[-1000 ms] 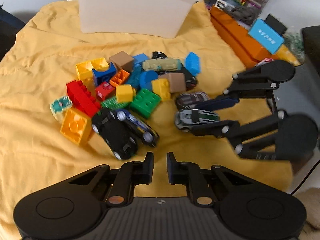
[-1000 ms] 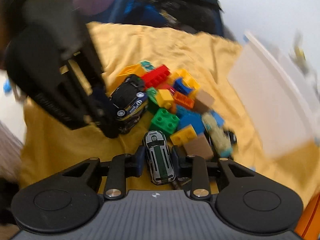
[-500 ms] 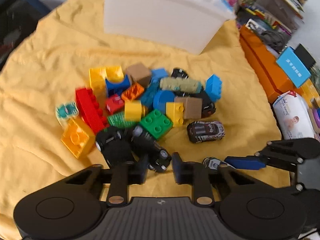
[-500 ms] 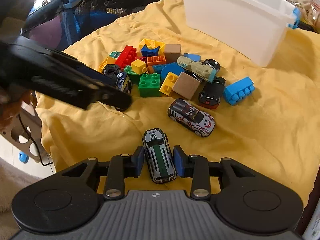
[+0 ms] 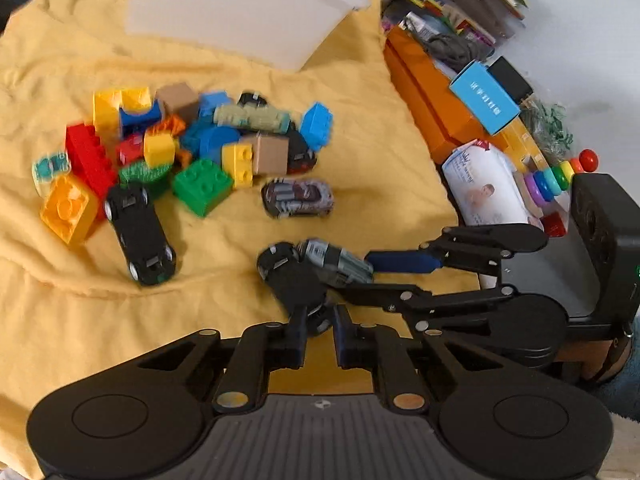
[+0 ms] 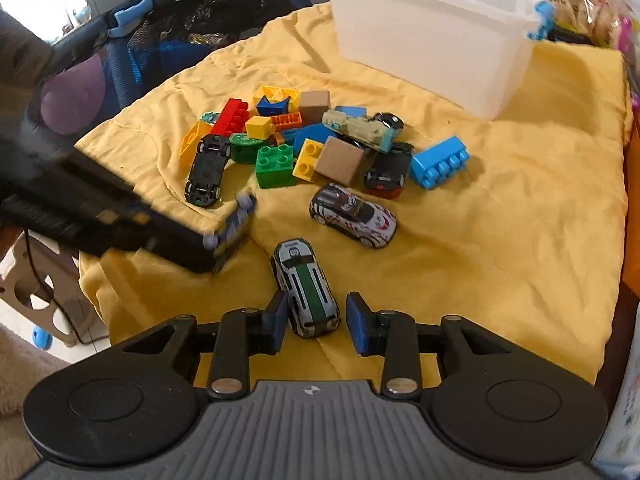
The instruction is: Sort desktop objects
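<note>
The left gripper [image 5: 319, 330] is clamped on the tail of a black toy car [image 5: 290, 276], whose long axis runs forward and leftward from the pads. To its right, the right gripper [image 6: 316, 322] stands with its pads parted either side of the grey-and-green car [image 6: 306, 289] on the yellow cloth [image 6: 500, 240], apparently let go, nose pointing away. Beyond lie the zebra-striped car [image 6: 352, 216], the block pile [image 6: 280, 136] and the white bin [image 6: 432, 36], likely the goal, well apart.

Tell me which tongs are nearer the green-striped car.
Right. The right tongs straddle the green-striped car, pads not pressing; the left tongs, gripping a black car, sit just beside it.
</note>
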### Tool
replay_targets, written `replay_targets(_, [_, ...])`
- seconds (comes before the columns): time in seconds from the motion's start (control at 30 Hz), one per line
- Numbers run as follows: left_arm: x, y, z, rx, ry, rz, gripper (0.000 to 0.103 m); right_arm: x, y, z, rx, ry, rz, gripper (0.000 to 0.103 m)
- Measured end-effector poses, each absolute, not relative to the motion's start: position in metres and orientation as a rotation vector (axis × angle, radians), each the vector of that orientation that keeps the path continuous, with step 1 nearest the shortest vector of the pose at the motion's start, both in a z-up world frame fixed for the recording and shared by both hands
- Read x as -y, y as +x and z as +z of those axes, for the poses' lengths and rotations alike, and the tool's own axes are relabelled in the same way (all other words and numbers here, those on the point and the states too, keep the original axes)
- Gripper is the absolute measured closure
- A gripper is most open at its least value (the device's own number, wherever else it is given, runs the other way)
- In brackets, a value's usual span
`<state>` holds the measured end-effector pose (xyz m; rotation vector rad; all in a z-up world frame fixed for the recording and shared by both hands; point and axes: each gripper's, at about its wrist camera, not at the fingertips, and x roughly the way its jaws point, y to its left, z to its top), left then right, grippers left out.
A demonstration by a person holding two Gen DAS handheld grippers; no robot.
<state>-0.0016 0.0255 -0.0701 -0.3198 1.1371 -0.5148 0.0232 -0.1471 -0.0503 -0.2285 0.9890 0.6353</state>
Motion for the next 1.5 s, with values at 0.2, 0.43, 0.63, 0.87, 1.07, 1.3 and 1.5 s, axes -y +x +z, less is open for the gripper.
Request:
replay_targets(0.2, [-0.050,-0.012,-0.063,-1.087,-0.259,-0.286,0.079,0.142,0.020,-0.049,-0.975,-0.239,0.634,0.066])
replay_targets(0.43, [-0.021,-0.009,-0.058,-1.116,-0.319,-0.429,0.063,0.138,0.013,-0.042,-0.931,-0.296,0.643,0.066])
replay_targets(0.63, [-0.031,0.002,-0.088,-1.157,-0.530,-0.347,0.062,0.130,0.018,-0.058,-0.928,-0.375,0.691,0.069])
replay_targets(0.87, [-0.011,0.016,-0.095,-1.139,-0.493,-0.318,0.083,0.153,0.014,-0.050,-0.906,-0.345,0.590,0.070])
replay_targets(1.07, [0.045,-0.016,-0.060,-0.884,0.453,-0.180,0.083,0.161,0.012,-0.050,-0.904,-0.328,0.587,0.070])
replay_targets(1.3, [0.063,-0.037,-0.082,-0.879,0.602,-0.190,0.064,0.144,0.016,-0.054,-0.838,-0.427,0.572,0.069])
replay_targets(1.5, [0.032,-0.039,-0.052,-0.885,0.175,-0.222,0.059,0.149,0.012,-0.053,-0.869,-0.370,0.620,0.068])
